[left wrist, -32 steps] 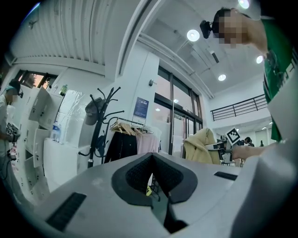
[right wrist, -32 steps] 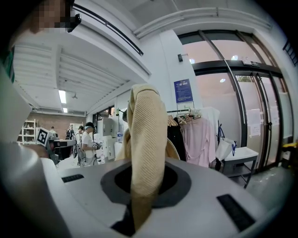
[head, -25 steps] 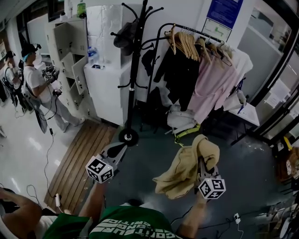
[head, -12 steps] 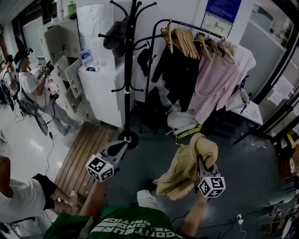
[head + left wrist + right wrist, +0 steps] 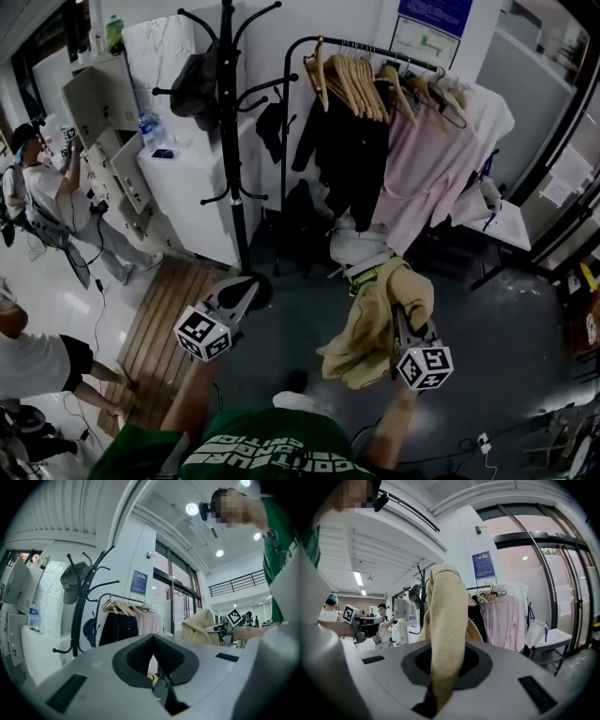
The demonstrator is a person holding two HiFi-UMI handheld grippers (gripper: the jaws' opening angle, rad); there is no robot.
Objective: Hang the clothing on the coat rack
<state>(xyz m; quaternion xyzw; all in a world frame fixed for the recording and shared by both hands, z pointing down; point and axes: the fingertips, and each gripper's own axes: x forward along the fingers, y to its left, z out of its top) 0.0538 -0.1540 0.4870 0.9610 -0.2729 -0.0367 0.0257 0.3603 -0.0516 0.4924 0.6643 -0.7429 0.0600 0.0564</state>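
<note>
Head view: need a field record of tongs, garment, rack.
right tongs: shut on garment
left tongs: shut, empty
garment: beige, draped over the right tongs
coat rack: upright, ahead to the left, cap on one hook
rail: right of the coat rack, holds hung clothes
task: garment not yet on the coat rack

Garment rail (image 5: pixel 361 47) holds pink shirt (image 5: pixel 422 178), black jacket (image 5: pixel 342 150).
</note>
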